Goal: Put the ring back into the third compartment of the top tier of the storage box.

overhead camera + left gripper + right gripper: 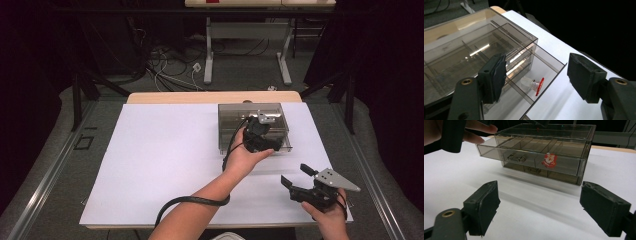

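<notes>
- my left gripper (261,131) hangs over the smoky clear plastic drawer box (235,111) at the table's one o'clock, jaws wide apart and gripping nothing.
- the box's upper drawer (529,158) is pulled out; a small clear stopper with a red disc (534,85) lies inside it.
- my right gripper (296,178) hovers at five o'clock above the white table sheet (160,160), jaws spread and empty.

The right gripper (539,211) hangs low over the white table (529,205), jaws spread wide, holding nothing. Ahead stands a smoky transparent drawer box (546,152), its upper drawer (524,157) pulled partly out. A red figure (549,160), possibly a Santa, shows through the drawer front. A hand (454,131) is at the box's left end.
</notes>
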